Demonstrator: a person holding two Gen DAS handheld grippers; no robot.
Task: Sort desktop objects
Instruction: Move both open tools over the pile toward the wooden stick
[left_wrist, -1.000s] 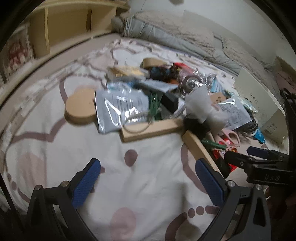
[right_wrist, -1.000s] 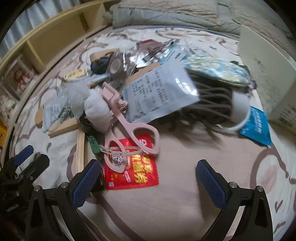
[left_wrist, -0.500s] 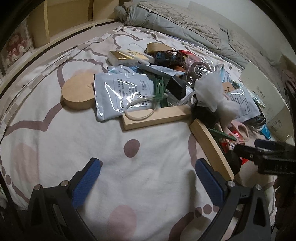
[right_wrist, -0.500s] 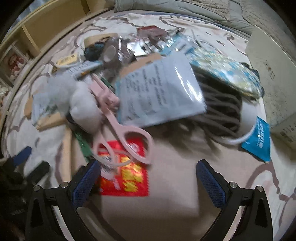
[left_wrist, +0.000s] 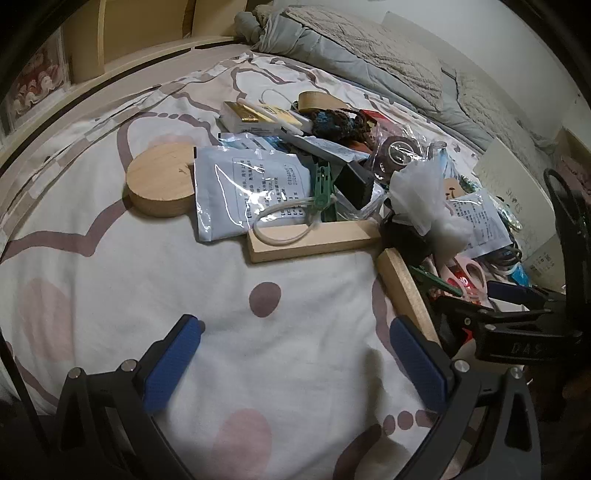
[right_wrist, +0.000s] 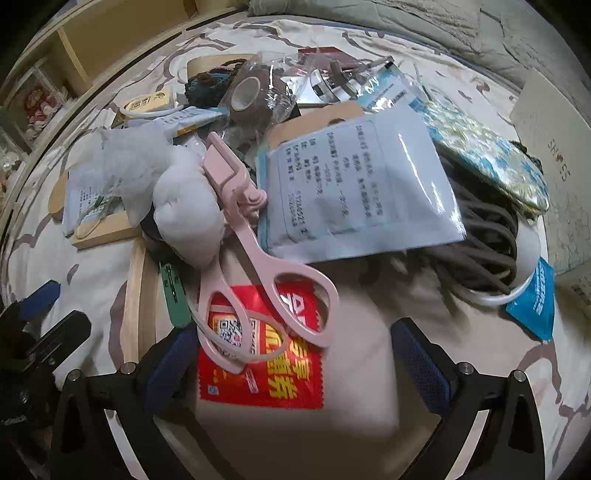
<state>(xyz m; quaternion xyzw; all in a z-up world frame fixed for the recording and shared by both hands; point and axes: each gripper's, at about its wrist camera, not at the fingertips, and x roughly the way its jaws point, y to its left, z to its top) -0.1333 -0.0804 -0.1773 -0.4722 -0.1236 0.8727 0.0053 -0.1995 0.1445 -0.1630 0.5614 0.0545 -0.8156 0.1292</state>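
- Pink plastic eyelash curler (right_wrist: 242, 258) atop the clutter pile, handle loops over a red foil sachet with yellow lettering (right_wrist: 262, 354), head end against a white cotton wad (right_wrist: 184, 206).
- Right gripper (right_wrist: 295, 354) spread wide, blue pads flanking the sachet and loops, gripping nothing.
- Left gripper (left_wrist: 295, 354) likewise agape, over bare patterned bedsheet (left_wrist: 184, 280).
- Just beyond: pale rectangular wooden block (left_wrist: 314, 240), round wooden disc (left_wrist: 159, 184), white printed pouch (left_wrist: 251, 192).
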